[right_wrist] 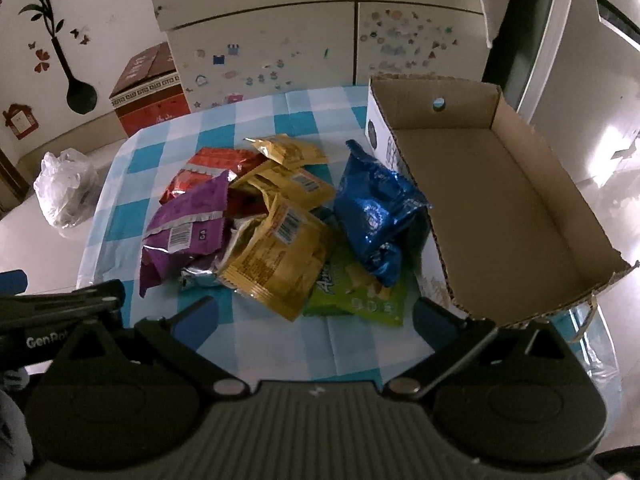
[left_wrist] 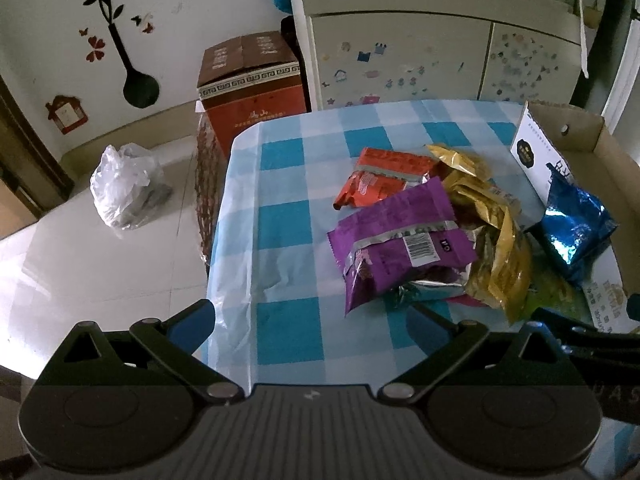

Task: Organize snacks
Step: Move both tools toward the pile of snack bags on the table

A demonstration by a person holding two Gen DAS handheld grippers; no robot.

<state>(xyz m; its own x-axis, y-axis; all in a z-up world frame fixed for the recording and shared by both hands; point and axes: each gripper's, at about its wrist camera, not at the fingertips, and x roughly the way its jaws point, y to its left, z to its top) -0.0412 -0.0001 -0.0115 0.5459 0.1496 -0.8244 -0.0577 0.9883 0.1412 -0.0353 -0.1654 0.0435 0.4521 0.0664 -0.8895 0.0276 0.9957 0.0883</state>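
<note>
A pile of snack bags lies on the blue checked tablecloth (left_wrist: 280,216): a purple bag (left_wrist: 400,244) (right_wrist: 188,224), an orange bag (left_wrist: 380,178) (right_wrist: 208,170), several gold bags (left_wrist: 496,240) (right_wrist: 276,260), a blue foil bag (left_wrist: 572,232) (right_wrist: 376,208) and a green bag (right_wrist: 356,292). An empty cardboard box (right_wrist: 500,208) stands to the right of the pile. My left gripper (left_wrist: 312,320) is open and empty, near the table's front left. My right gripper (right_wrist: 316,316) is open and empty, just in front of the gold and green bags.
A red-brown carton (left_wrist: 252,88) stands on the floor behind the table. A white plastic bag (left_wrist: 124,188) lies on the floor to the left. A cream cabinet (right_wrist: 300,44) with stickers stands behind the table. The left gripper's body (right_wrist: 60,312) shows at the right wrist view's left edge.
</note>
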